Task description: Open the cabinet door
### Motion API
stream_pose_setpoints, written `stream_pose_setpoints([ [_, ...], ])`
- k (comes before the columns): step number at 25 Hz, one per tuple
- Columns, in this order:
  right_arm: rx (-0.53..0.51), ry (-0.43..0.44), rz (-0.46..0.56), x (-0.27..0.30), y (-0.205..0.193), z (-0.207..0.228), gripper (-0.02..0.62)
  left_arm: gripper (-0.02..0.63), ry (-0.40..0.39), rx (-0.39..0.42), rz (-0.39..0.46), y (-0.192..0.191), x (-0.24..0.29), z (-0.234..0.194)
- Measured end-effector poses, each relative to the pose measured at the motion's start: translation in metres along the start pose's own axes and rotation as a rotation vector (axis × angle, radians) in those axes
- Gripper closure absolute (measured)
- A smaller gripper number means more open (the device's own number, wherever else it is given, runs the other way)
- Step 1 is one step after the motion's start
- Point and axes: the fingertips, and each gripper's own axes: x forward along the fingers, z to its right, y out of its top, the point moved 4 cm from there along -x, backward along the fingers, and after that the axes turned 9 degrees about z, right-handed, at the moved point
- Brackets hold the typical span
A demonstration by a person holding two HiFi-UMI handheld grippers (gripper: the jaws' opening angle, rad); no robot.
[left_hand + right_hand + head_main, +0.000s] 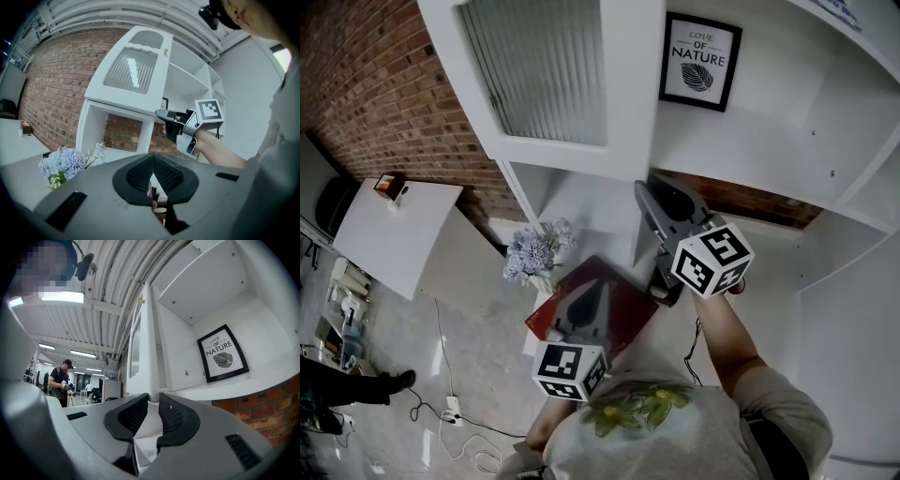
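The white cabinet door [544, 75] with a ribbed glass pane stands swung out from the cabinet. My right gripper [645, 192] is raised to its lower free corner. In the right gripper view the door's edge [148, 348] runs down between the two pads, and my right gripper [150, 411] is shut on it. In the left gripper view the door [131, 70] shows from the front, with the right gripper [164, 116] at its bottom right corner. My left gripper [595, 289] hangs lower, shut and holding nothing, its pads touching at the tip [152, 174].
Behind the door are open white shelves with a framed "Love of Nature" print [700, 61]. A bunch of pale blue flowers [536, 251] and a red flat thing [628, 305] lie below. A white table [394, 234] stands left. A person [60, 380] stands far off.
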Motion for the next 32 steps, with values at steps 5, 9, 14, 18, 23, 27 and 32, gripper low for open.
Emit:
stream_pose_setpoints([
  [5, -0.010, -0.015, -0.002, -0.003, 0.000, -0.006, 0.514, 0.595, 0.012, 0.011, 0.017, 0.001, -0.005, -0.003],
  [9, -0.015, -0.019, -0.001, -0.006, 0.000, -0.012, 0.514, 0.595, 0.019, 0.014, 0.021, 0.001, -0.010, -0.004],
  [14, -0.020, -0.020, 0.000, -0.011, 0.001, -0.020, 0.517, 0.595, 0.023, 0.013, 0.019, 0.001, -0.018, -0.002],
  [18, -0.022, -0.020, 0.002, -0.014, 0.002, -0.027, 0.517, 0.595, 0.027, 0.009, 0.007, 0.001, -0.025, 0.000],
  [23, -0.021, -0.025, 0.007, -0.017, 0.002, -0.032, 0.518, 0.595, 0.039, 0.014, 0.011, 0.001, -0.032, 0.000],
  [27, -0.015, -0.028, 0.009, -0.019, 0.002, -0.036, 0.518, 0.595, 0.048, 0.012, 0.008, 0.001, -0.039, 0.001],
  [32, -0.019, -0.024, 0.013, -0.022, 0.003, -0.042, 0.520, 0.595, 0.064, 0.017, 0.014, 0.001, -0.046, 0.003],
])
